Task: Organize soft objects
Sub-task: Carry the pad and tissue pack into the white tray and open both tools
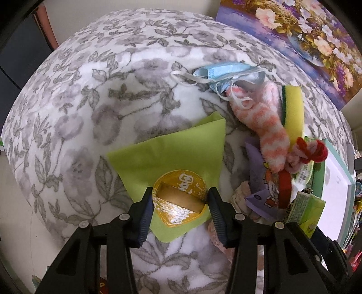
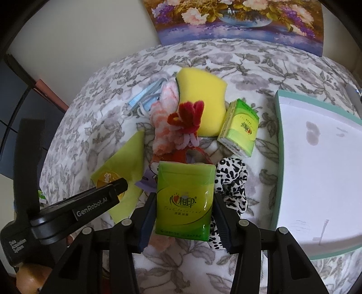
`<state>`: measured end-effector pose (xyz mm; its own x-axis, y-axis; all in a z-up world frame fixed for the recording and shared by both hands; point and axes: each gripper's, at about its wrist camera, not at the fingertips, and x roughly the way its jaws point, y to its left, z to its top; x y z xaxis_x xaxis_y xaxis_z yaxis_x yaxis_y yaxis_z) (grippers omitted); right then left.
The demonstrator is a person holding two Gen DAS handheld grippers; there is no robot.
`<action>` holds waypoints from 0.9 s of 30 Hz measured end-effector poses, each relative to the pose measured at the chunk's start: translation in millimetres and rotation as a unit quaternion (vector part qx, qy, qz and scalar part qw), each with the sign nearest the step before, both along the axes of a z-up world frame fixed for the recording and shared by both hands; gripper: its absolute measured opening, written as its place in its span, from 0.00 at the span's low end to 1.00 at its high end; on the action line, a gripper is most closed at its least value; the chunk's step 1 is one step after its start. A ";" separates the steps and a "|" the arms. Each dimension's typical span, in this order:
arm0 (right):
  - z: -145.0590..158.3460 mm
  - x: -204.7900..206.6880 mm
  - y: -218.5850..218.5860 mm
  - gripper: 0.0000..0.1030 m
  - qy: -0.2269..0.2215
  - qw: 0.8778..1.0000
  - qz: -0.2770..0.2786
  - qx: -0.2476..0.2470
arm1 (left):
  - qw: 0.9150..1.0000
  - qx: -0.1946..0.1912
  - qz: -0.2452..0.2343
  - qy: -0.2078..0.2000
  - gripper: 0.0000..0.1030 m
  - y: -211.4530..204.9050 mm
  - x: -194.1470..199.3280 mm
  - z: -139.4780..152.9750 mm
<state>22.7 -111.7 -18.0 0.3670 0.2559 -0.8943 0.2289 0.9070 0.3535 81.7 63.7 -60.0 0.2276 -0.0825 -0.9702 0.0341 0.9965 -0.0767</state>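
My left gripper [image 1: 179, 203] is shut on a round gold foil pouch [image 1: 179, 201] that lies over a folded green cloth [image 1: 172, 149]. My right gripper [image 2: 184, 210] is shut on a green tissue pack [image 2: 184, 201]. A pile of soft things lies ahead: a yellow sponge [image 2: 201, 101], a pink striped fuzzy sock [image 1: 269, 126], a blue face mask [image 1: 228, 73], a red and pink pipe-cleaner flower [image 2: 187, 119], a second tissue pack [image 2: 239, 129] and a black-and-white spotted scrunchie [image 2: 230, 181]. The left gripper also shows in the right wrist view [image 2: 117, 187], over the green cloth [image 2: 126, 158].
Everything sits on a grey floral blanket [image 1: 90, 113]. A white tray with a teal rim [image 2: 279, 158] stands to the right. A flower painting [image 2: 226, 20] leans at the back. Purple patterned fabric [image 1: 260, 181] lies under the pile.
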 end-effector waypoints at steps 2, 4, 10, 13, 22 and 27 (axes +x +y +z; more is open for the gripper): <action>6.7 -2.5 -2.5 0.50 -0.008 1.000 -0.003 0.003 | 1.000 0.000 0.002 -0.004 0.48 -1.2 0.2 7.1; 13.1 -4.6 -5.0 0.50 -0.016 1.000 -0.006 0.005 | 1.000 0.000 0.005 -0.009 0.48 -1.3 -1.8 17.0; 34.1 -13.1 -20.2 0.50 -0.043 0.999 -0.030 0.011 | 1.000 0.000 -0.012 -0.027 0.48 -17.8 -8.3 46.1; 37.5 -17.2 -35.7 0.50 -0.045 0.998 -0.050 0.004 | 0.999 -0.003 -0.023 -0.027 0.48 -33.6 -8.3 53.8; 26.8 -32.7 -110.9 0.50 -0.025 0.989 -0.131 -0.057 | 0.997 -0.007 -0.074 -0.037 0.48 -104.8 -13.2 73.1; 11.5 -43.1 -158.4 0.50 -0.006 0.981 -0.185 -0.058 | 0.992 -0.017 -0.119 -0.034 0.48 -158.9 -20.0 71.4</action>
